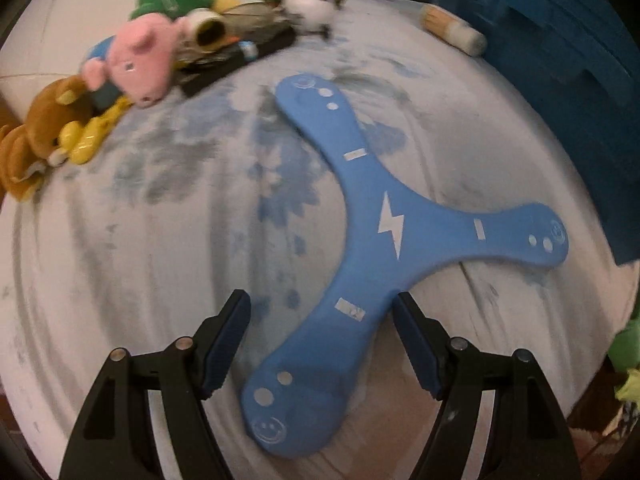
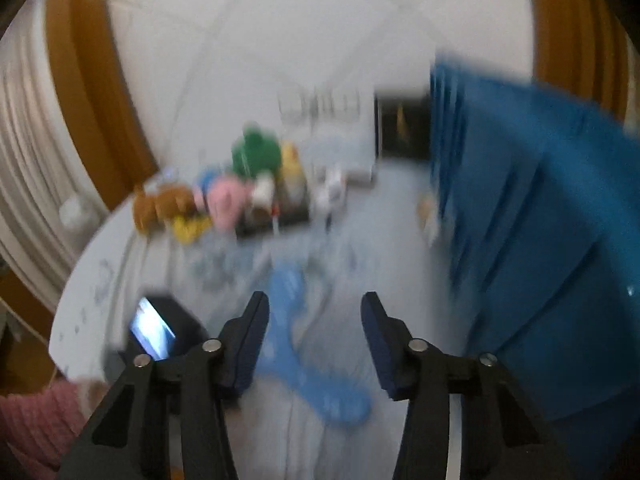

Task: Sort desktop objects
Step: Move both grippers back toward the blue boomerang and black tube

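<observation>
blue three-armed boomerang [image 1: 384, 240] flat on pale tablecloth [image 1: 160, 260], mid-table, not yet lifted; sorting looks early. its near arm lies between left gripper [image 1: 322, 316] fingers, which stand wide apart, pads not pressing. right gripper [image 2: 316, 320] empty, jaws parted, narrower gap, view blurred. soft toys [image 1: 136, 64] bunched far left; blue bin [image 1: 580, 80] far right, well apart.

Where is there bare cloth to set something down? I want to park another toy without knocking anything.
The widest free patch lies between the blue boomerang and the brown plush on the tablecloth. A smaller gap sits between the boomerang's far arm and the brush. The far edge is crowded around the pink plush.
</observation>
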A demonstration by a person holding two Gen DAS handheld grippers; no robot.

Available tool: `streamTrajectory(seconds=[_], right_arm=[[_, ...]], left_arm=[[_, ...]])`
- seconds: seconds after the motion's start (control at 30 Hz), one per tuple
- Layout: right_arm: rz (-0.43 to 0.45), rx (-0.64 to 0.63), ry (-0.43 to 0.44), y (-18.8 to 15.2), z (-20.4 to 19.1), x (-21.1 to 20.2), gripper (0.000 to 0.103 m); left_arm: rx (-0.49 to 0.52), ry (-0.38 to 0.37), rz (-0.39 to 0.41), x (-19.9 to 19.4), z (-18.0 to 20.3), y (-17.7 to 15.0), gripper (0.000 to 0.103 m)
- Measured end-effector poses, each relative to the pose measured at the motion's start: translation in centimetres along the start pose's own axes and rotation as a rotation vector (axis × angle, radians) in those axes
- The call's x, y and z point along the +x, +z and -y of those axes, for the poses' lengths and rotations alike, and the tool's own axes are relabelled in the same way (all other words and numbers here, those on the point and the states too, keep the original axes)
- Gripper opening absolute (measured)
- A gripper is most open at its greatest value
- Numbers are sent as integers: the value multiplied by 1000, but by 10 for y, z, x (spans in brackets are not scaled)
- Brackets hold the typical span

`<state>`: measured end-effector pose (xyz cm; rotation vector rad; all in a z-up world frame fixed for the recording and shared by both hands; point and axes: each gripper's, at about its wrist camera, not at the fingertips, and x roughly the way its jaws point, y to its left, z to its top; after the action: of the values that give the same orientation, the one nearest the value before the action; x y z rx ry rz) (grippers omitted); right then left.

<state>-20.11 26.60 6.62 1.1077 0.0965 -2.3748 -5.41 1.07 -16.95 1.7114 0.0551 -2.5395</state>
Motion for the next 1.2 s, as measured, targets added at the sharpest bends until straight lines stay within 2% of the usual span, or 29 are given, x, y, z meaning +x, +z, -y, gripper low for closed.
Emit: streamTrajectory(seconds=[0.07, 0.2, 0.37, 0.43, 0.5, 0.53, 0.6, 0.63, 0.73, 0.87, 0.97, 1.2], right_arm=[[-83, 22, 0, -15, 8, 28, 47], [-205, 71, 11, -43, 27, 69, 47], [-256, 101, 21, -56, 39, 90, 47], [-259, 103, 14, -57, 42, 95, 47], [-260, 103, 1, -56, 44, 99, 47], [-260, 103, -9, -56, 45, 100, 47], [-257, 107, -27, -57, 49, 101, 48], [-253, 109, -34, -56, 50, 101, 48], [-237, 104, -44, -52, 53, 96, 48], [-212, 88, -37, -37, 54, 95, 48], [-196, 66, -5, -22, 49, 106, 48], [-179, -24, 63, 34, 11, 162, 47]], left_arm=[[-6, 16, -1, 0, -8, 2, 73], [21, -12, 9, -1, -3, 7, 73], [74, -22, -9, 18, 16, 19, 75], [61, -45, 18, 20, 18, 25, 73], [25, -56, 62, 22, 17, 32, 49], [17, -49, 74, 22, 17, 36, 42], [-36, -58, 86, 23, 11, 40, 41], [-54, -50, 95, 21, 9, 41, 41], [-95, 35, 176, -6, -4, 39, 40], [-187, 115, 243, -38, -35, 37, 40], [-252, 179, 227, -35, -66, 39, 40], [-432, 250, 233, -18, -131, 42, 40]])
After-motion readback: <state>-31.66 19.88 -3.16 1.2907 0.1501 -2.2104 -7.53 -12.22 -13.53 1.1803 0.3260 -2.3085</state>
